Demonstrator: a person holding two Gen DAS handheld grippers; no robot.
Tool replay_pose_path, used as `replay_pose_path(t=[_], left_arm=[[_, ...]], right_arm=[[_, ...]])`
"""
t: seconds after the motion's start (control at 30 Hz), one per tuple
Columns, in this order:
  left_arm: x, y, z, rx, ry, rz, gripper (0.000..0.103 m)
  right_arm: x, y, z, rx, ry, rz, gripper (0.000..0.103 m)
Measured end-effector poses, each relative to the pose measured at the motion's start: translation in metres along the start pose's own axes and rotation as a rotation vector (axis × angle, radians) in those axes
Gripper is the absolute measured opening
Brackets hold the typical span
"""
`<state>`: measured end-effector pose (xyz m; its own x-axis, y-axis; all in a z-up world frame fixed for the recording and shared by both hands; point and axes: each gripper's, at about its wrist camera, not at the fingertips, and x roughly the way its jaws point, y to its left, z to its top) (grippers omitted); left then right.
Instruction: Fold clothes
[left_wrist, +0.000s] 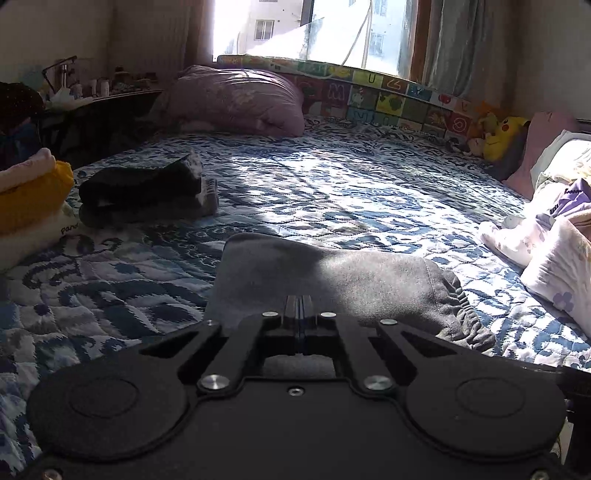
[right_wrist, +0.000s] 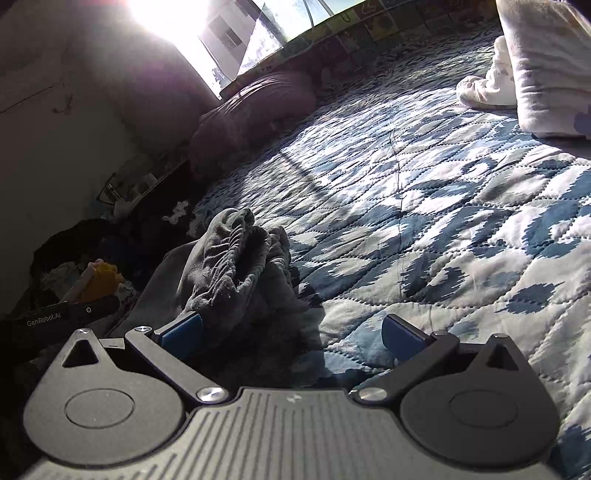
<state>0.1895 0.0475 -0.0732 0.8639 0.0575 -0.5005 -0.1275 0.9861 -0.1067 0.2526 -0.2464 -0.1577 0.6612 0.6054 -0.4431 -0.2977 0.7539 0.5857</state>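
Grey sweatpants (left_wrist: 332, 280) lie folded on the blue-patterned quilt (left_wrist: 332, 192), with the elastic waistband (left_wrist: 465, 317) at their right end. My left gripper (left_wrist: 300, 301) is shut, its fingers pressed together just over the pants' near edge; no cloth shows between them. In the right wrist view the bunched waistband (right_wrist: 236, 258) rises just ahead of the left blue pad (right_wrist: 181, 332). My right gripper (right_wrist: 291, 332) stands open low over the quilt (right_wrist: 443, 221), the cloth's edge lying between its fingers. The left gripper's body (right_wrist: 59, 314) shows at the far left.
A stack of folded dark clothes (left_wrist: 147, 192) sits at the left, beside a yellow and pink pile (left_wrist: 33, 192). Pale unfolded garments (left_wrist: 546, 236) are heaped at the right. A purple pillow (left_wrist: 236, 99), alphabet mat (left_wrist: 388, 99) and plush toy (left_wrist: 502, 136) line the far side.
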Motion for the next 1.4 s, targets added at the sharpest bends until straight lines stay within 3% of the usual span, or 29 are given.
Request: replay_pose_path(t=[0.07, 0.1, 0.13, 0.17, 0.2, 0.43, 0.7, 0.8, 0.97, 1.03, 1.07, 1.13, 1.17, 1.23, 1.4], left_arm=[[-0.003, 0.0, 0.002, 0.018, 0.009, -0.057, 0.0], [-0.003, -0.004, 0.001, 0.029, 0.02, -0.069, 0.022], [-0.002, -0.008, 0.0, 0.045, 0.026, -0.072, 0.075], [-0.002, -0.013, -0.002, 0.057, 0.016, -0.073, 0.093], [-0.002, -0.017, -0.003, 0.063, 0.006, -0.075, 0.097], [0.018, -0.034, -0.004, 0.06, 0.029, -0.057, 0.096], [0.04, -0.053, -0.001, 0.114, 0.067, -0.094, 0.096], [0.038, -0.07, -0.004, 0.129, 0.064, -0.154, 0.096], [0.049, -0.102, -0.02, 0.237, 0.104, -0.161, 0.094], [0.054, -0.107, -0.024, 0.252, 0.105, -0.139, 0.069], [0.057, -0.109, -0.026, 0.257, 0.105, -0.127, 0.067], [0.056, -0.108, -0.026, 0.252, 0.093, -0.118, 0.047], [0.053, -0.106, -0.025, 0.249, 0.084, -0.126, 0.043], [0.046, -0.103, -0.021, 0.247, 0.059, -0.134, 0.024], [0.025, -0.079, -0.008, 0.171, -0.007, -0.091, 0.015]], right_arm=[[0.001, 0.001, -0.001, 0.003, 0.0, 0.0, 0.103], [0.001, 0.001, -0.001, 0.003, -0.001, 0.0, 0.103], [0.001, 0.002, -0.001, 0.002, -0.001, 0.0, 0.103], [0.001, 0.002, -0.001, 0.002, -0.003, 0.001, 0.103], [0.001, 0.002, -0.001, 0.001, -0.004, 0.001, 0.103], [-0.005, -0.006, -0.001, 0.048, -0.051, 0.016, 0.103], [0.001, -0.009, 0.003, 0.031, -0.013, -0.015, 0.103], [-0.007, -0.022, 0.008, 0.104, -0.056, -0.048, 0.103], [-0.014, -0.049, 0.014, 0.222, -0.086, -0.049, 0.103], [-0.011, -0.046, 0.012, 0.201, -0.072, -0.053, 0.103], [-0.009, -0.044, 0.011, 0.185, -0.062, -0.055, 0.103], [-0.006, -0.039, 0.009, 0.162, -0.045, -0.052, 0.103], [-0.004, -0.037, 0.009, 0.154, -0.037, -0.048, 0.103], [-0.002, -0.034, 0.008, 0.142, -0.022, -0.041, 0.103], [-0.001, -0.032, 0.007, 0.131, -0.006, -0.037, 0.103]])
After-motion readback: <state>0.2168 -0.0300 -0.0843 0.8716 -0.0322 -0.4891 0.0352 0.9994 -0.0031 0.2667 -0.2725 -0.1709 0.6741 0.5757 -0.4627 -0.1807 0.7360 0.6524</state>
